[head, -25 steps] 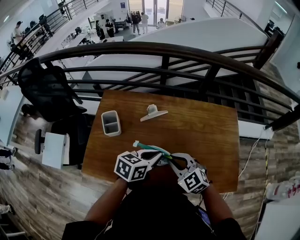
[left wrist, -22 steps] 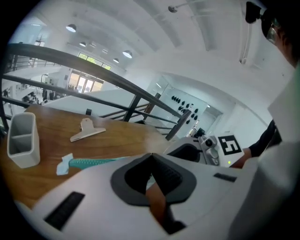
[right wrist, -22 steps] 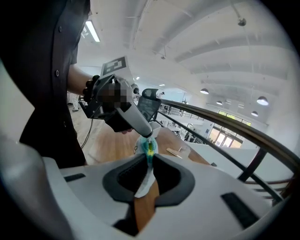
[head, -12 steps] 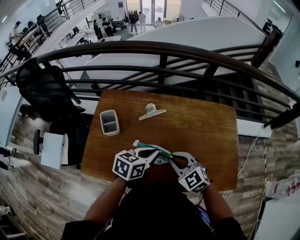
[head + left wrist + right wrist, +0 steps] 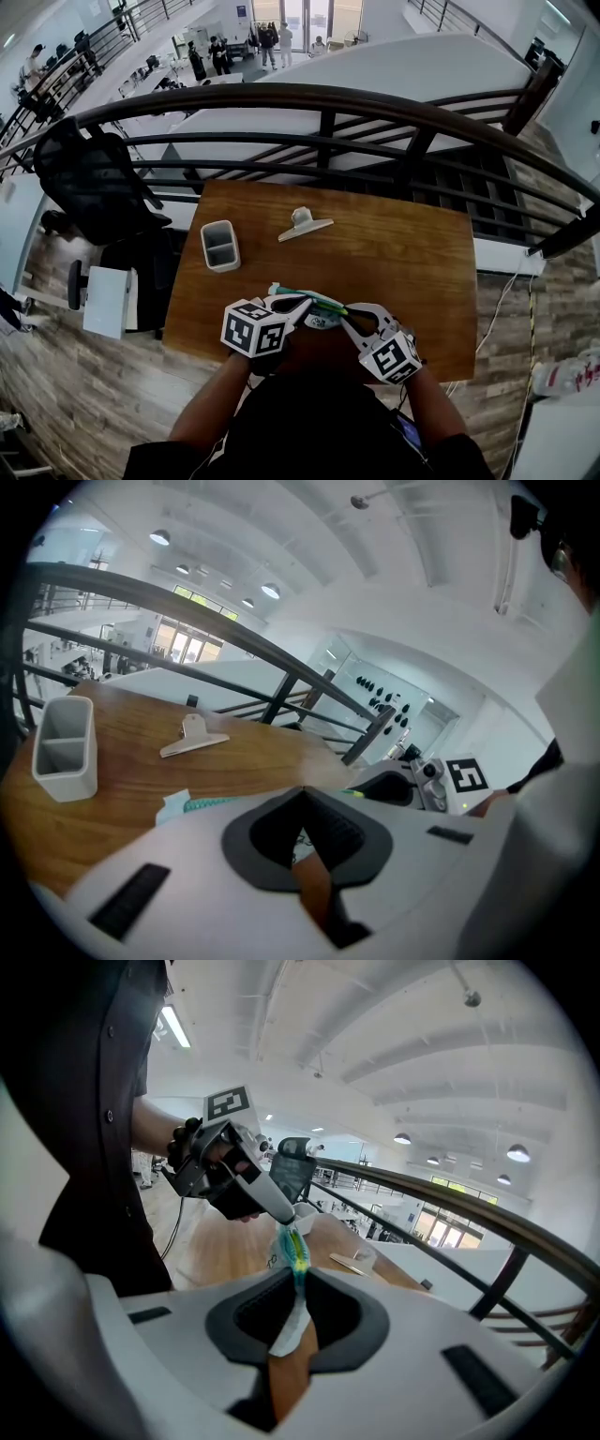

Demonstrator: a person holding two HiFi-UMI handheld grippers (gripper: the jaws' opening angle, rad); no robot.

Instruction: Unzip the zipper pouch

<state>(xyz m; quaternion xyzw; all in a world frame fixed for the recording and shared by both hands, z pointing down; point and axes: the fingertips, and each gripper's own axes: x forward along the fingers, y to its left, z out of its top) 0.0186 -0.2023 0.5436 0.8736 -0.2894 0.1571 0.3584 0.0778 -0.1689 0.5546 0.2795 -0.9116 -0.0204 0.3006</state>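
A small white zipper pouch (image 5: 322, 316) with a green zipper hangs between my two grippers, above the front edge of the wooden table (image 5: 412, 253). My left gripper (image 5: 310, 310) is shut on a small piece at the zipper's upper end, seemingly the zipper pull. In the right gripper view its tips (image 5: 282, 1213) pinch the top of the pouch (image 5: 293, 1247). My right gripper (image 5: 341, 318) is shut on the pouch's white lower edge, which runs down between its pads (image 5: 298, 1290). The left gripper view shows its jaws (image 5: 300, 804) pressed together, with the pouch's teal zipper (image 5: 202, 803) to their left.
A grey two-compartment holder (image 5: 221, 246) stands at the table's left. A silver binder clip (image 5: 305, 225) lies near the far edge. A dark metal railing (image 5: 328, 98) curves behind the table. A black office chair (image 5: 89, 178) stands to the left.
Both grippers keep their hold on the pouch. The left gripper has shifted a little to the left and tilted slightly; the pouch stays between them.
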